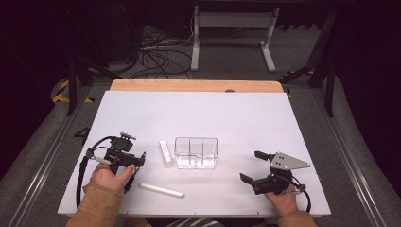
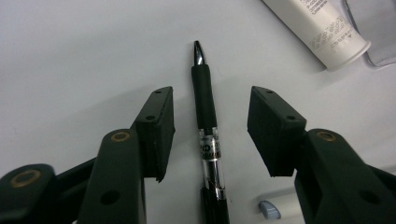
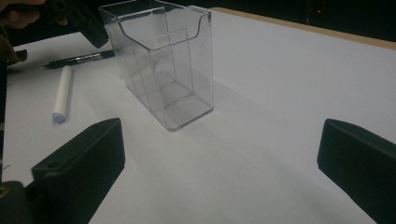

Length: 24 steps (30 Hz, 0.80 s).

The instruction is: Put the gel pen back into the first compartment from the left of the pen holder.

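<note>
Black pen (image 2: pixel 205 135), rubber grip, clear barrel, lying on white worktop (image 1: pixel 198 118) between spread jaws of left gripper (image 2: pixel 210 130); right gripper (image 1: pixel 252 166) likewise wide apart; dark room with floor cables (image 1: pixel 156 56).

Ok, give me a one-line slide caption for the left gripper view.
Open left tongs straddling a black pen on the white table, white tube beyond.

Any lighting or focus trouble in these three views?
High view: table evenly lit, surroundings nearly black. Left gripper view: pen sharp, small glint on its tip. Right gripper view: dimmer, clear organizer legible with faint reflections, jaws dark, soft shadows beneath.
</note>
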{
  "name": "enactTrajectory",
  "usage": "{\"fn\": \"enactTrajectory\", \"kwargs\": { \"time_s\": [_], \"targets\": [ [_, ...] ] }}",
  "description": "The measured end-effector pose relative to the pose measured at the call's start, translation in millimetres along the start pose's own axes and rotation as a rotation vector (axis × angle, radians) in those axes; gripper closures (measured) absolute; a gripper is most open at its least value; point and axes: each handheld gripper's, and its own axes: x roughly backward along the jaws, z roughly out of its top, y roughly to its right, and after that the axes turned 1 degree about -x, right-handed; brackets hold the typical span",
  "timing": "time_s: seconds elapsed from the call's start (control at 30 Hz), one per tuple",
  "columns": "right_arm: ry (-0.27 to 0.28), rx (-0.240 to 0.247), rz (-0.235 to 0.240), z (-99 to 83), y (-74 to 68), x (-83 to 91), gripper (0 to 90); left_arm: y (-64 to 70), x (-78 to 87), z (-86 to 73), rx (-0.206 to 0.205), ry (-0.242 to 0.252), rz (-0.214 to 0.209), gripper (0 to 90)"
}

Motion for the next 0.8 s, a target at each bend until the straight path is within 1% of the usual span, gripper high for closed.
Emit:
{"fn": "enactTrajectory", "kwargs": {
  "time_s": [0.07,0.1,0.13,0.17,0.2,0.23,0.3,0.4,0.43,0.5,0.53,0.6,0.63,0.73,0.8],
  "targets": [
    [-0.002,-0.002,-0.001,-0.1,0.1,-0.1,1.3,0.5,-3.5,1.4,0.011,-0.010,-0.011,55.1],
    [-0.004,-0.002,-0.004,-0.1,0.1,-0.2,1.3,0.7,-5.0,2.1,0.015,-0.018,-0.010,56.6],
    [-0.005,-0.002,-0.004,-0.1,0.2,-0.2,1.3,0.4,-6.5,3.1,0.011,-0.023,-0.008,58.1],
    [-0.003,-0.003,-0.003,-0.1,0.3,-0.2,1.3,0.9,-7.4,3.5,0.022,-0.025,-0.003,59.1],
    [-0.003,-0.003,-0.004,-0.1,0.3,-0.2,1.3,-0.1,-7.6,4.5,0.013,-0.030,0.005,60.1],
    [-0.003,-0.003,-0.005,-0.1,0.3,-0.2,1.3,-0.3,-8.6,4.7,0.017,-0.029,-0.003,60.6],
    [-0.006,-0.001,-0.006,-0.1,0.2,-0.2,1.4,0.0,-8.7,5.2,0.034,-0.034,0.003,63.6],
    [-0.006,0.000,-0.007,-0.1,0.2,-0.2,1.5,0.4,-10.9,5.8,0.042,-0.031,0.019,66.5],
    [-0.006,0.000,-0.008,-0.1,0.2,-0.1,1.5,1.2,-11.8,6.0,0.047,-0.040,0.018,67.8],
    [-0.007,0.000,-0.008,-0.1,0.2,-0.1,1.5,1.9,-13.6,6.5,0.040,-0.048,0.030,69.8],
    [-0.007,0.000,-0.008,-0.1,0.1,-0.1,1.5,2.9,-14.6,6.3,0.047,-0.047,0.029,69.9],
    [-0.007,0.001,-0.007,-0.1,0.1,-0.1,1.5,3.6,-15.2,6.6,0.037,-0.058,0.038,70.0],
    [-0.007,0.001,-0.007,-0.1,0.2,-0.1,1.5,4.1,-15.9,6.3,0.037,-0.051,0.043,70.4],
    [-0.007,0.001,-0.006,-0.1,0.1,-0.2,1.5,5.2,-17.5,6.6,0.032,-0.063,0.058,73.7],
    [-0.007,0.001,-0.006,-0.1,0.1,-0.1,1.6,5.8,-19.2,6.3,0.028,-0.062,0.056,73.8]
  ]
}}
